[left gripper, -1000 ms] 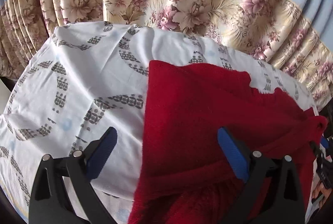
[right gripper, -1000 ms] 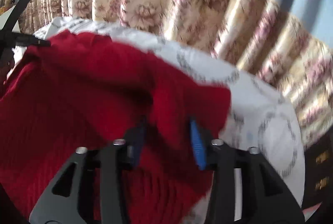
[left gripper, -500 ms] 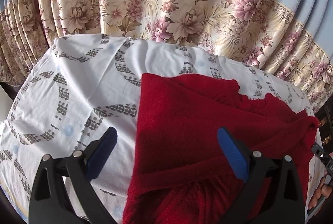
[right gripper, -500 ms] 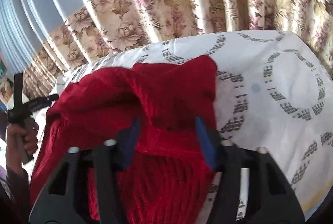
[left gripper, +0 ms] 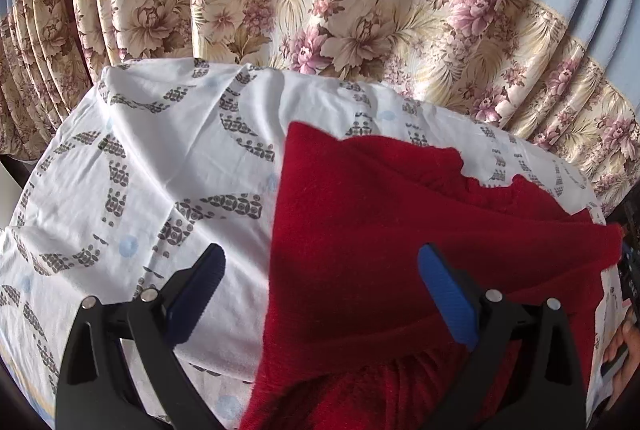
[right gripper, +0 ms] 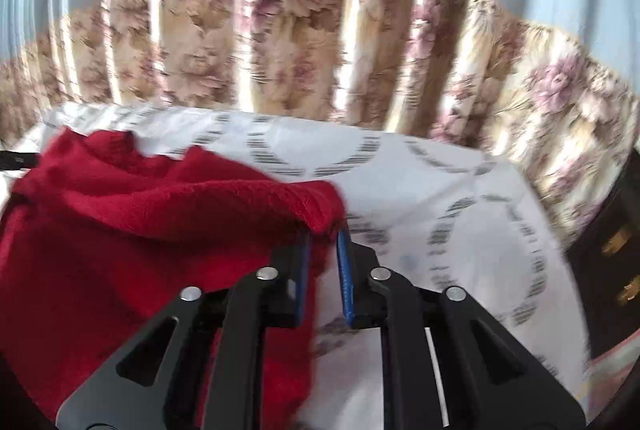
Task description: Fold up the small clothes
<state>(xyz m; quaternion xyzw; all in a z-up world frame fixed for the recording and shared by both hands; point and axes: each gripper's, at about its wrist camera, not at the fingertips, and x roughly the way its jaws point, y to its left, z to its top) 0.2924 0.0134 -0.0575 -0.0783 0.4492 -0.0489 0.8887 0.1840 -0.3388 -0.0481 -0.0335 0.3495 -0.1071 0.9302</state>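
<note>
A red knit garment [left gripper: 384,230] lies partly folded on a white patterned sheet [left gripper: 152,166]. My left gripper [left gripper: 320,270] is open and empty, its blue pads straddling the garment's left edge from above. In the right wrist view the garment [right gripper: 120,214] is bunched at the left. My right gripper [right gripper: 324,242] is nearly shut, pinching the garment's right corner between its blue pads [right gripper: 343,262] and lifting it off the sheet [right gripper: 440,198]. The right wrist view is blurred by motion.
A floral and blue curtain [left gripper: 340,10] hangs close behind the sheet's far edge. A dark cabinet with brass handles [right gripper: 612,262] stands at the right. A hand [left gripper: 624,346] shows at the far right edge of the left wrist view.
My right gripper has closed tighter on the garment's corner and swung to the right with it. The garment's right side has shifted. My left gripper has stayed open and almost still.
</note>
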